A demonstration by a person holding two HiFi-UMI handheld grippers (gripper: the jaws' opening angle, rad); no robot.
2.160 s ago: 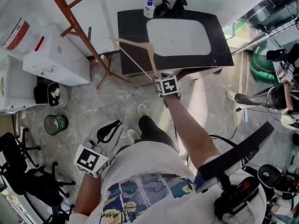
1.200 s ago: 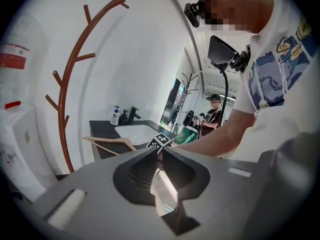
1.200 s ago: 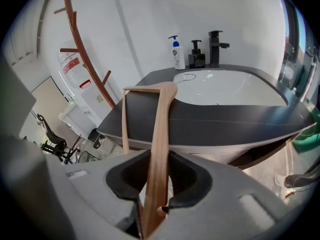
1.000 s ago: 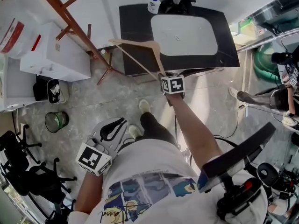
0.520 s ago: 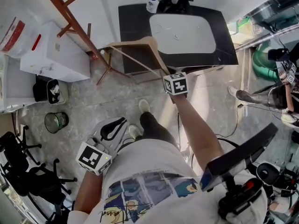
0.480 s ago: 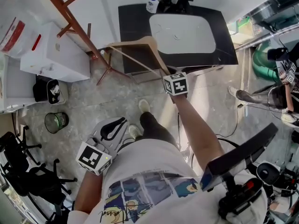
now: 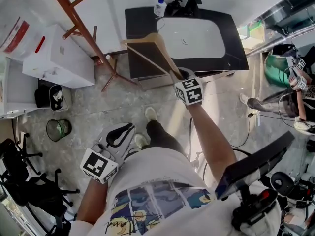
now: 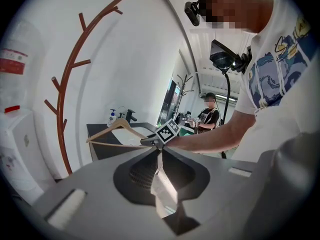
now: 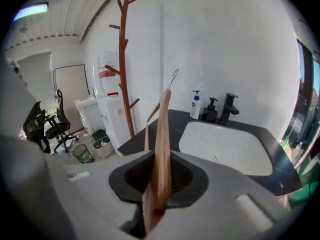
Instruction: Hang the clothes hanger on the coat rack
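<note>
The right claw (image 7: 178, 74) is closing on one end of the wooden clothes hanger (image 7: 150, 48), carrying it above the sink worktop (image 7: 135, 23). Its long axis is running away toward the coat rack (image 7: 74, 16). The left claw (image 7: 117, 135) is hanging low, apparently spare.

In the left gripper view, the jaws are resting together on nothing, with the clothes hanger (image 8: 112, 132) well ahead.

In the right gripper view, the clothes hanger (image 9: 162, 134) is standing edge-on between the jaws. Its hook (image 9: 173, 76) is pointing up, probably readied for a coat rack (image 9: 123, 59) peg.

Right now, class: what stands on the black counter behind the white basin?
A white pump bottle, a small black dispenser and a black tap, against the wall. The hanger hides a strip of the counter.
</note>
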